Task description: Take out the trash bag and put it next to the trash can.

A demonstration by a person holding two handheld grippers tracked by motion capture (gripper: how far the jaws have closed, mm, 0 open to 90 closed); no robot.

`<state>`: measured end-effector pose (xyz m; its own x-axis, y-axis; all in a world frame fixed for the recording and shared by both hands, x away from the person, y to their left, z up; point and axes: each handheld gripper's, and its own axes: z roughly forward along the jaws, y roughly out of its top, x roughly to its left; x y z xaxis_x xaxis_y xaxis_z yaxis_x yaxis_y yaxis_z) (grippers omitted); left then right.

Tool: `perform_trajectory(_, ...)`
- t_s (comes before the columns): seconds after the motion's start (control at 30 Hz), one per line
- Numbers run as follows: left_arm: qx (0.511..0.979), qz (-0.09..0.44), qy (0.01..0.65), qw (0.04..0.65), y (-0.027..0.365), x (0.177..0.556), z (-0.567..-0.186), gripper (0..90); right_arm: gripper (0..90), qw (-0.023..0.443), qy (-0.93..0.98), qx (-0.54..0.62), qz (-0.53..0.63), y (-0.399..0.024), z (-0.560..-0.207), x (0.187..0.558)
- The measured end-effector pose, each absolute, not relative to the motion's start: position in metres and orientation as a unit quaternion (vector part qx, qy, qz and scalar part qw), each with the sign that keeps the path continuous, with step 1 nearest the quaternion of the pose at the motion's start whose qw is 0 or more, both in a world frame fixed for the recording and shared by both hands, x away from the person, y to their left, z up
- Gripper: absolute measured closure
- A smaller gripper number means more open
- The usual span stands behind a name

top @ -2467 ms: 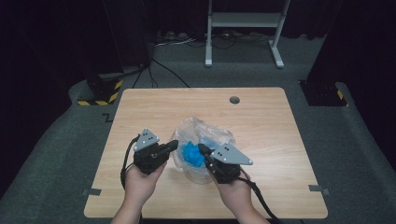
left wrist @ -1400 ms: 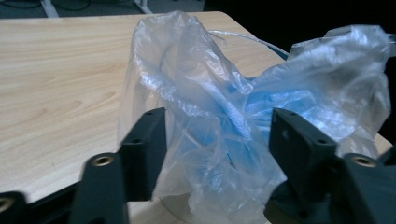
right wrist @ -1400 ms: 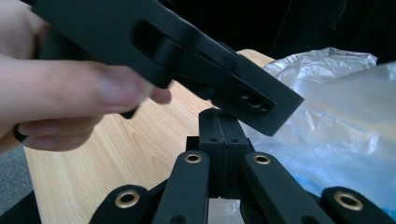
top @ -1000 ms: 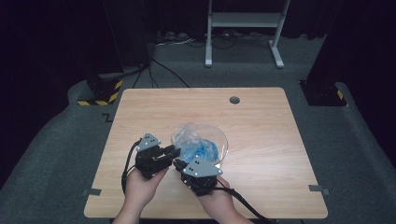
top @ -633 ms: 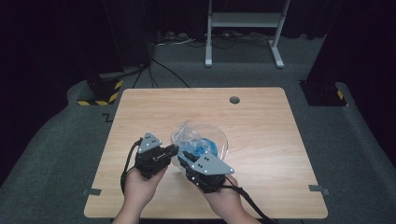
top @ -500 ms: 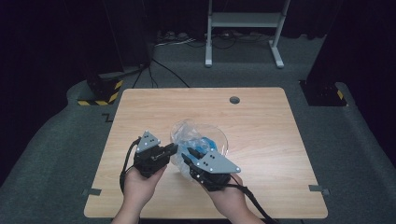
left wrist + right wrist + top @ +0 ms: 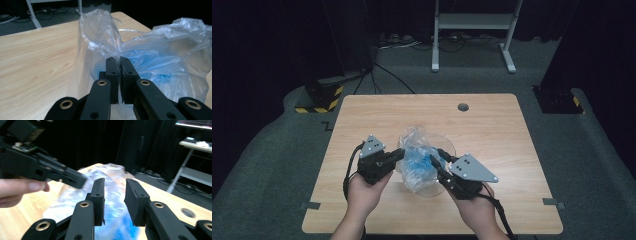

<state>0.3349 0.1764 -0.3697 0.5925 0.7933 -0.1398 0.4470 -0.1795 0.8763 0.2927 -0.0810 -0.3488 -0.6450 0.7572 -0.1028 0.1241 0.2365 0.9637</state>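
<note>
On the wooden table point(image 7: 492, 130) a crumpled clear plastic bag point(image 7: 419, 155) with something blue inside it point(image 7: 417, 162) sits a little toward 6 o'clock of the table's middle, between the two hand-held tools. The left gripper point(image 7: 398, 154) comes in from about 9 o'clock of the bag, held by the person's left hand point(image 7: 362, 192). In the left gripper view its jaws are pressed together with a fold of the bag's film pinched between them, the left gripper point(image 7: 117, 65) gripping the clear plastic where the bag point(image 7: 160, 62) gathers up into a standing peak. The blue contents point(image 7: 150, 60) lie just behind the jaw tips, seen through the film. The right gripper point(image 7: 437, 160) comes in from about 4 o'clock of the bag, held by the person's right hand point(image 7: 477, 210). In the right gripper view its jaws stand moderately apart, the right gripper point(image 7: 113, 192) empty, with the bag point(image 7: 112, 177) showing through the gap between them. That view is blurred, so whether the jaw tips touch the film cannot be told, though in the high view they reach to the bag's edge. The left gripper point(image 7: 72, 178) also appears there at about 10 o'clock, its tip at the bag.
</note>
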Motion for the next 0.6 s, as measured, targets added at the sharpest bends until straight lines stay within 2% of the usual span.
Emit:
perform_trajectory(0.23,0.744,0.173,0.406,0.501,0.173,0.342,-0.365,87.0,65.3,0.313,0.702,0.354,0.533,-0.122,-0.342,0.296)
perform_trajectory(0.47,0.741,0.167,0.402,0.512,0.171,0.345,-0.363,87.3,63.4,0.334,0.694,0.381,0.511,-0.145,-0.343,0.298)
perform_trajectory(0.6,0.737,0.168,0.397,0.52,0.171,0.346,-0.362,87.3,58.5,0.333,0.704,0.396,0.487,-0.158,-0.354,0.303)
